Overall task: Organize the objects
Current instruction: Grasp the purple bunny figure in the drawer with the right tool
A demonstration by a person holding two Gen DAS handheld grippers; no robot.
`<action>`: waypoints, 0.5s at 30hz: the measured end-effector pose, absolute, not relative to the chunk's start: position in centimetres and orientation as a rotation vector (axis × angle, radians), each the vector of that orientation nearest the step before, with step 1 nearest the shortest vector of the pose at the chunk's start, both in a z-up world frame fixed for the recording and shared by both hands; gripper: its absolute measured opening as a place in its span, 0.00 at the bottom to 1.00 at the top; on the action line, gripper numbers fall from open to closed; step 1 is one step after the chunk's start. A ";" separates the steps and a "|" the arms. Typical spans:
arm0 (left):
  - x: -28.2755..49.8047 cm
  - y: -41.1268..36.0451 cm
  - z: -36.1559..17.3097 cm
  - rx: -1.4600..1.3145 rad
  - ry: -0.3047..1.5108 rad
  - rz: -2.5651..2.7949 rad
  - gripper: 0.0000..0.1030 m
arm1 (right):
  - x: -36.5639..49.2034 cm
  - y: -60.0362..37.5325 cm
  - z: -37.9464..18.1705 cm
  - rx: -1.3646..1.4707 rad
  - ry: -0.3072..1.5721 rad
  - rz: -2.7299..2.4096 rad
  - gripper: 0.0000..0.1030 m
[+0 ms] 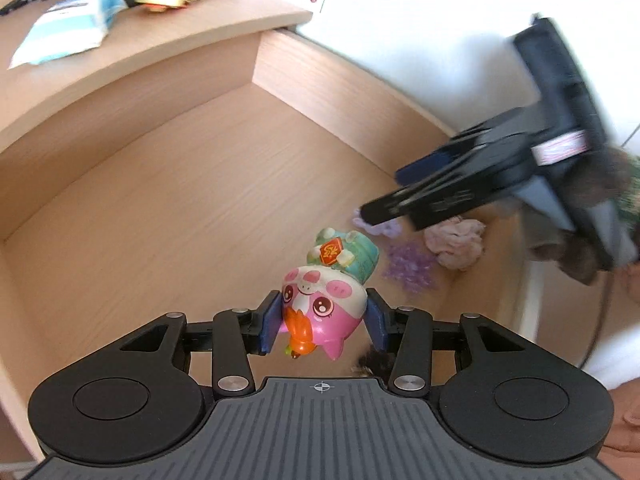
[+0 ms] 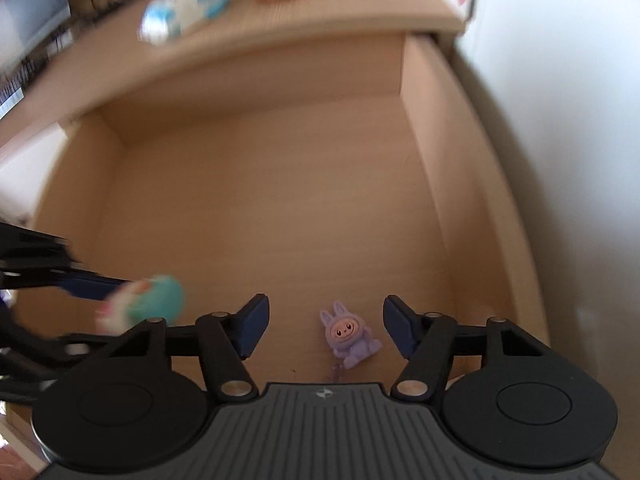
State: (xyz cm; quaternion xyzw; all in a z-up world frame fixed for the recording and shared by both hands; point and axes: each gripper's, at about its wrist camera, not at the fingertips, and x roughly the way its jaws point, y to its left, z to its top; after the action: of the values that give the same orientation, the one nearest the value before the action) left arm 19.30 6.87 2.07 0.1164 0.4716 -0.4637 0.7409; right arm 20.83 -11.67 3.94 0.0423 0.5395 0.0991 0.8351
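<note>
One pink pig figurine (image 1: 320, 312) with teal hat, clamped in left claw (image 1: 325, 322); right claw (image 2: 324, 330) agape.

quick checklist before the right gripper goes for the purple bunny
1. Right gripper jaws apart, pads not touching anything: ok.
2. Purple bunny figure centred between the jaws on the drawer floor: ok.
3. Left gripper gripping the pink pig toy: ok.
4. Left gripper clear of the bunny, off to the left side: ok.
5. Bunny's keychain free of snags: cannot tell.
</note>
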 end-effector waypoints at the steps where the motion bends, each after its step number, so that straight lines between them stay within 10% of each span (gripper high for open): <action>1: 19.0 7.3 2.3 0.255 1.027 -1.009 0.47 | 21.2 -11.2 3.5 0.056 1.163 0.200 0.62; 9: 17.6 9.3 3.1 0.238 1.023 -0.949 0.47 | 22.6 -9.5 0.8 -0.080 1.281 0.157 0.59; 15: 15.7 9.8 3.9 0.228 1.003 -0.927 0.47 | 22.3 -9.5 -0.2 -0.054 1.324 0.165 0.27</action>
State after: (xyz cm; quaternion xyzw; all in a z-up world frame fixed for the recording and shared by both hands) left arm 15.71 9.82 3.89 0.1053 0.4625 -0.4275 0.7696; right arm 22.27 -9.53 -0.25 -0.0251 0.6139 0.0765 0.7853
